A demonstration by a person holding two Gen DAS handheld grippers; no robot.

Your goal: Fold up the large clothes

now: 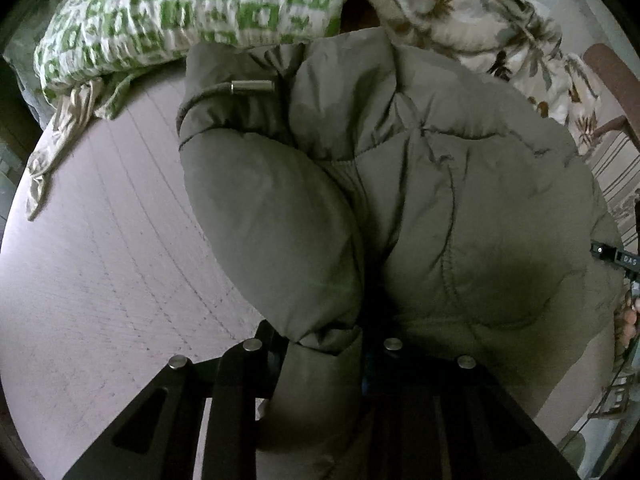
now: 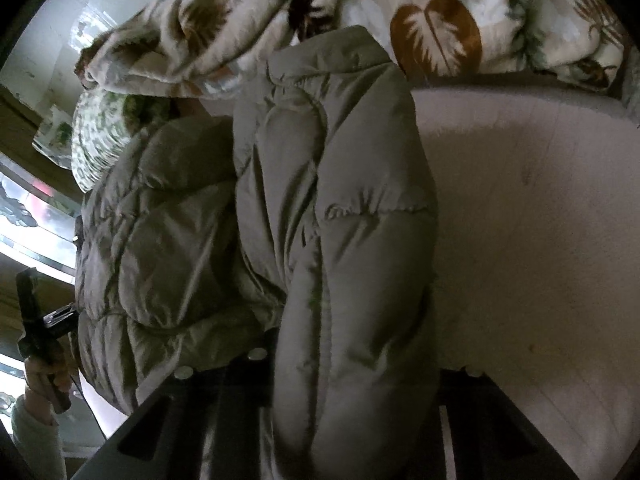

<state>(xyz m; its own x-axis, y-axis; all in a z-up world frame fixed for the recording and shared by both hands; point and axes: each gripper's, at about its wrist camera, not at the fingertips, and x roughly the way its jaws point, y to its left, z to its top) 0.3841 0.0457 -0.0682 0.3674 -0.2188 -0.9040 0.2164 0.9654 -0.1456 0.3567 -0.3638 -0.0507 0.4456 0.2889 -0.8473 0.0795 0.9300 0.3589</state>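
An olive-grey puffer jacket [image 1: 420,184] lies bunched on the pale pink bed sheet [image 1: 112,248]. A metal drawcord tip [image 1: 252,87] shows near its upper edge. My left gripper [image 1: 326,364] is shut on a fold of the jacket, which fills the gap between the fingers. In the right wrist view the same jacket [image 2: 312,216] hangs bulging over my right gripper [image 2: 352,364], which is shut on a thick padded fold. The fingertips of both grippers are hidden by fabric. The left gripper and the hand holding it show at the left edge [image 2: 44,344].
A green-and-white patterned pillow [image 1: 180,8] lies at the back left. A leaf-print quilt [image 1: 500,32] is heaped at the back right, also in the right wrist view [image 2: 420,20]. A beige cloth strip [image 1: 60,140] lies by the pillow. The bed sheet [image 2: 540,220] extends right.
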